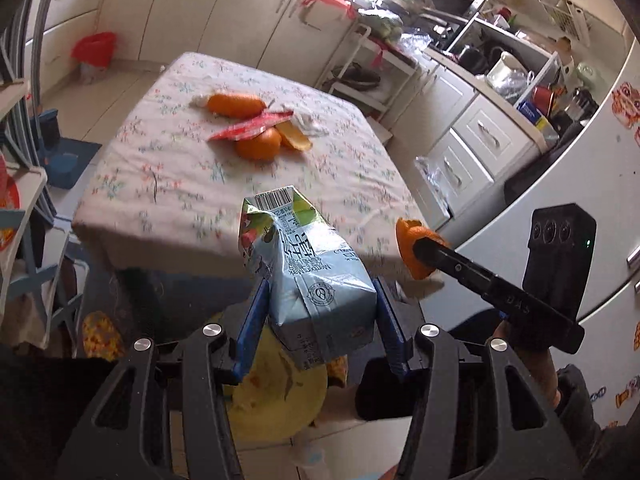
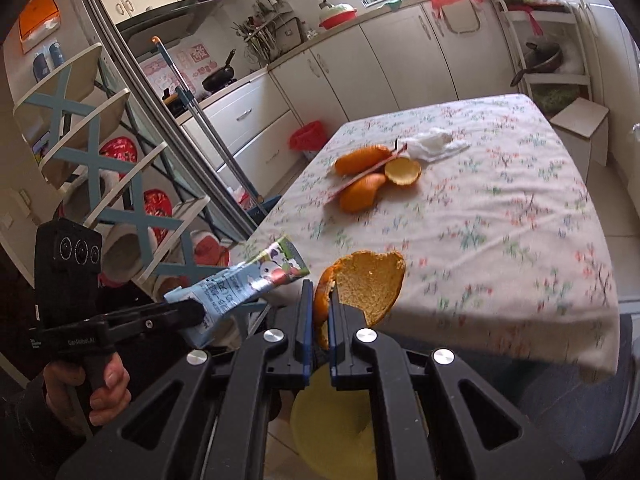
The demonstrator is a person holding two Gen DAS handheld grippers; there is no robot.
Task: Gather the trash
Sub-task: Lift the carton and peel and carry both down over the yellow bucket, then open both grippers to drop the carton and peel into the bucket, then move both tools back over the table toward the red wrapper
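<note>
Left gripper (image 1: 320, 312) clamped the milk carton (image 1: 308, 276); right gripper (image 2: 319, 320) pinched orange peel (image 2: 366, 284) by its edge, which risked slipping short of the yellow bin (image 2: 332, 432).

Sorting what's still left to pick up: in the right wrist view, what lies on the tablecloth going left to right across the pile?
Long orange peel → red wrapper → cupped peel → white tissue.

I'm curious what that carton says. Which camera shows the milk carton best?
The left wrist view: the milk carton fills the centre, print and barcode facing us. The right wrist view shows it only side-on, partly hidden.
</note>
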